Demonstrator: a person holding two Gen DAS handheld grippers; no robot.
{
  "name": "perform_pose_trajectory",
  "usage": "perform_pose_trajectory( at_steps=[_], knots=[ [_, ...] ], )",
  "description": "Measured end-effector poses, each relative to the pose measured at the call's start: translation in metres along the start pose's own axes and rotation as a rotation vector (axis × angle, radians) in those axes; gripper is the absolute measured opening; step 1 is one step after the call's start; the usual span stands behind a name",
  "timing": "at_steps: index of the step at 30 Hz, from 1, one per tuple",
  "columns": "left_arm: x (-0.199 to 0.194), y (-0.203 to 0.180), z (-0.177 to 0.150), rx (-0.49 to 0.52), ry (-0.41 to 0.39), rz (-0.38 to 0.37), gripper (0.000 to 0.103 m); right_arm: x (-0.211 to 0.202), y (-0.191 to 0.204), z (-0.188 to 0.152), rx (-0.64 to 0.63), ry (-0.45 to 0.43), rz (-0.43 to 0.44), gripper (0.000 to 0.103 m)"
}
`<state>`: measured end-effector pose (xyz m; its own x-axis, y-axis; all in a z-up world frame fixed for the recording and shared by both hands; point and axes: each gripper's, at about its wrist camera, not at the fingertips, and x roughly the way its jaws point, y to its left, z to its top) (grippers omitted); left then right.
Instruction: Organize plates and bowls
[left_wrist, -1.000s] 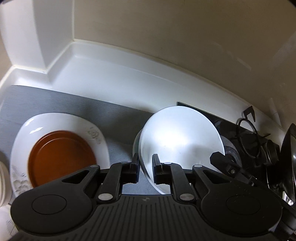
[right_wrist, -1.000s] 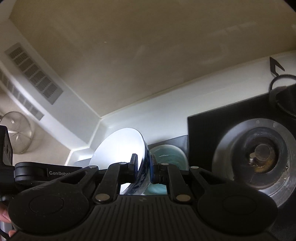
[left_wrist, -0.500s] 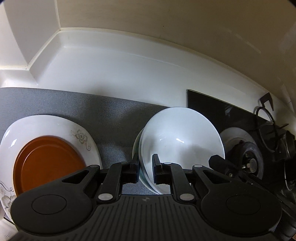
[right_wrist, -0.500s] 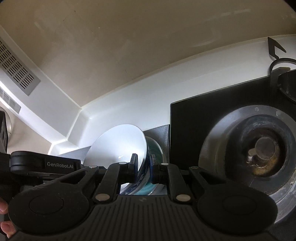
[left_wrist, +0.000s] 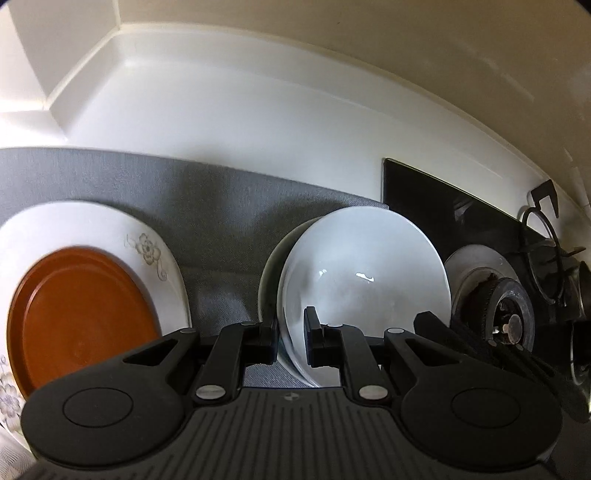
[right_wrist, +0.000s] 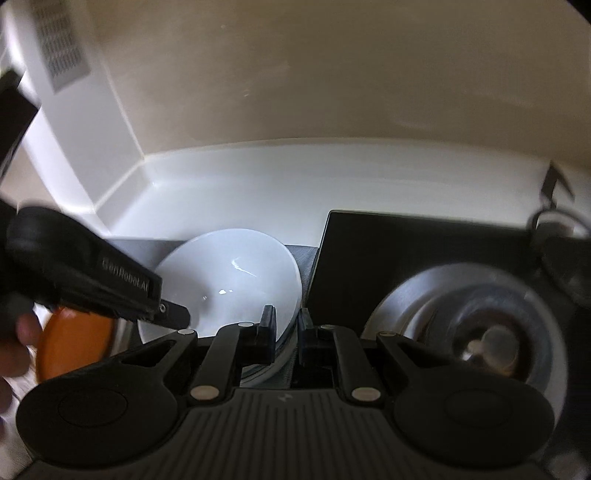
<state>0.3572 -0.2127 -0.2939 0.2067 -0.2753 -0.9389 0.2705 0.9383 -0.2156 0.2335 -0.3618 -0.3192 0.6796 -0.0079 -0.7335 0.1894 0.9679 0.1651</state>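
Observation:
A white bowl (left_wrist: 364, 273) sits nested in another bowl whose pale rim (left_wrist: 267, 273) shows on its left, on the grey mat (left_wrist: 207, 214). My left gripper (left_wrist: 290, 338) is shut on the white bowl's near rim. My right gripper (right_wrist: 287, 332) is shut on the opposite rim of the same bowl (right_wrist: 236, 280). The left gripper's body (right_wrist: 92, 273) shows in the right wrist view. An orange plate (left_wrist: 77, 317) lies on a white flowered plate (left_wrist: 147, 243) at the left.
A black gas hob (left_wrist: 461, 221) with a burner (left_wrist: 506, 317) and a pan support (left_wrist: 543, 229) lies right of the mat. A white backsplash (left_wrist: 258, 118) and beige wall run behind. A vent grille (right_wrist: 61, 48) sits on the wall at upper left.
The white bowl has come down from a steep tilt to nearly level inside the lower bowl. Both grippers moved down with it and stayed shut on its rim.

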Motion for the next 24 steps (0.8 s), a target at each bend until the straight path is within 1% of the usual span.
perform_pose_trajectory(
  at_steps=[2, 3, 4, 7, 12, 16, 17, 18, 20, 21, 24],
  knots=[
    [0.002, 0.003, 0.002, -0.040, 0.027, -0.018, 0.015, 0.002, 0.009, -0.004, -0.075, -0.002, -0.047, 0.012],
    [0.001, 0.006, 0.004, -0.053, 0.039, -0.031, 0.017, 0.004, 0.013, -0.005, -0.100, -0.006, -0.064, 0.012],
    [0.000, 0.008, 0.004, -0.062, 0.045, -0.046, 0.018, 0.006, 0.014, -0.006, -0.105, -0.009, -0.073, 0.012],
    [-0.001, 0.019, 0.005, -0.097, 0.049, -0.087, 0.018, 0.009, 0.011, -0.006, -0.064, -0.009, -0.062, 0.011],
    [-0.002, 0.041, 0.006, -0.232, 0.102, -0.161, 0.021, 0.016, 0.013, -0.004, -0.082, -0.001, -0.064, 0.012],
    [-0.006, 0.050, 0.004, -0.259, 0.125, -0.199, 0.023, 0.020, 0.013, -0.006, -0.085, 0.003, -0.060, 0.012],
    [-0.007, 0.053, 0.003, -0.262, 0.130, -0.208, 0.025, 0.020, 0.014, -0.005, -0.093, 0.003, -0.064, 0.012],
    [-0.008, 0.055, 0.002, -0.261, 0.130, -0.210, 0.028, 0.022, 0.014, -0.005, -0.097, 0.002, -0.065, 0.012],
    [-0.008, 0.057, -0.001, -0.259, 0.132, -0.201, 0.031, 0.023, 0.014, -0.005, -0.100, -0.002, -0.063, 0.012],
    [-0.007, 0.059, -0.002, -0.264, 0.134, -0.199, 0.035, 0.022, 0.015, -0.005, -0.101, -0.003, -0.063, 0.012],
    [-0.007, 0.057, -0.007, -0.270, 0.131, -0.201, 0.037, 0.024, 0.017, -0.006, -0.112, -0.008, -0.072, 0.012]
  ],
)
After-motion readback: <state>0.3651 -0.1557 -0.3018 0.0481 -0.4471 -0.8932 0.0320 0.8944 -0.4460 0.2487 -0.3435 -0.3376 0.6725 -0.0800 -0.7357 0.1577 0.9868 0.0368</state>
